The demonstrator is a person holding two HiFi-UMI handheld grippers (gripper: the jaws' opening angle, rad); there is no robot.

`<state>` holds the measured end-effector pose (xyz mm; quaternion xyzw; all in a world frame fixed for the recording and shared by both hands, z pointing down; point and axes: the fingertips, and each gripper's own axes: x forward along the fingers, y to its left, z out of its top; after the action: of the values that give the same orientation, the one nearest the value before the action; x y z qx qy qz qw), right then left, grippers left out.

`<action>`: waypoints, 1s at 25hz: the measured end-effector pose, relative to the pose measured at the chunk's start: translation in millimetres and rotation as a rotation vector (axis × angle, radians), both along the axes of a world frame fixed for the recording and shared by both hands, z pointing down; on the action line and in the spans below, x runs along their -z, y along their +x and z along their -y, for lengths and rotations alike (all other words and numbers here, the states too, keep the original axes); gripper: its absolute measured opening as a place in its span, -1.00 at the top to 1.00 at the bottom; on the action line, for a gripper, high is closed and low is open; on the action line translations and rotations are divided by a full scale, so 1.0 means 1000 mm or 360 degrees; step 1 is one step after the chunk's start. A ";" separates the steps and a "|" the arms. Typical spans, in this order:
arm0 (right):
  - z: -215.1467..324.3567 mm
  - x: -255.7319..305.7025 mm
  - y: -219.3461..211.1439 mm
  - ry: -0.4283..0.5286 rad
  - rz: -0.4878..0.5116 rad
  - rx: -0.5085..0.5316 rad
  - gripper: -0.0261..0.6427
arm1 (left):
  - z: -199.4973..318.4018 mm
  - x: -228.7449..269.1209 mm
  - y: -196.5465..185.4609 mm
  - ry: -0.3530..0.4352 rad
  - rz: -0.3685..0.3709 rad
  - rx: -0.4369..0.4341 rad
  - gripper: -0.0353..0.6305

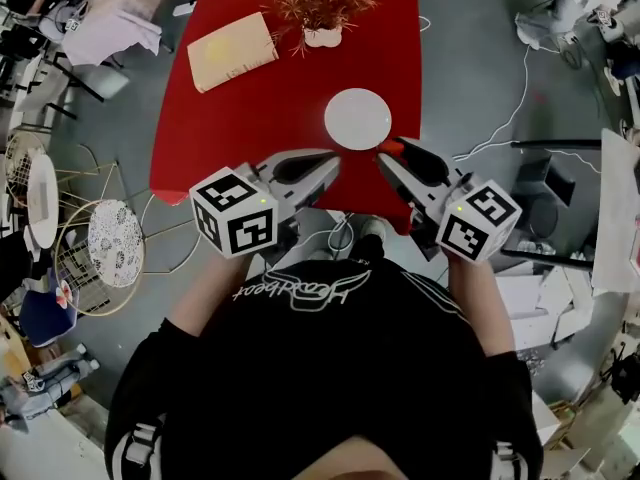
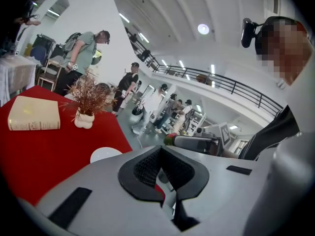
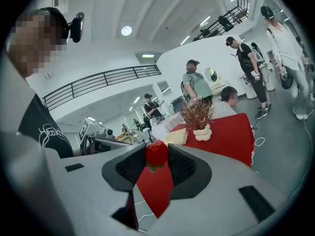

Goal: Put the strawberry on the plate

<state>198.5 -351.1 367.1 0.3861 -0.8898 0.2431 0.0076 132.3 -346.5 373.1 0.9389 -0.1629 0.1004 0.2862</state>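
Observation:
A red strawberry (image 3: pixel 156 153) sits pinched between the pads of my right gripper (image 3: pixel 156 155), which is shut on it. In the head view the strawberry (image 1: pixel 391 148) and right gripper (image 1: pixel 388 154) hover over the near edge of the red table (image 1: pixel 250 118), just below and right of the round white plate (image 1: pixel 357 118), which has nothing on it. My left gripper (image 1: pixel 328 164) hangs beside it, left of the plate's near rim. Its pads meet at the tip with nothing between them (image 2: pixel 160 150). The left gripper view also shows the plate (image 2: pixel 105 154) and the strawberry (image 2: pixel 170 139).
A tan book (image 1: pixel 232 52) lies at the table's far left. A dried plant in a white pot (image 1: pixel 320 8) stands at the far edge. Wire chairs (image 1: pixel 110 243) stand on the floor to the left, and cables trail to the right. Several people stand in the background.

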 end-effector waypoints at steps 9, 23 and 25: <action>0.063 -0.049 -0.003 -0.0034 -0.0131 0.0109 0.54 | 0.032 -0.021 -0.001 -0.0033 0.0042 0.0128 0.88; 0.121 -0.139 -0.020 -0.0132 -0.0493 0.0240 0.54 | 0.052 -0.059 -0.014 -0.0150 0.0077 0.0297 0.88; 0.127 -0.153 -0.022 -0.0136 -0.0587 0.0255 0.54 | 0.055 -0.063 -0.017 -0.0166 0.0082 0.0313 0.88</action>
<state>177.0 -478.2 519.9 0.3512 -0.8901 0.2045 0.2061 115.7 -401.3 436.6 0.8992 -0.2562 0.1043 0.3389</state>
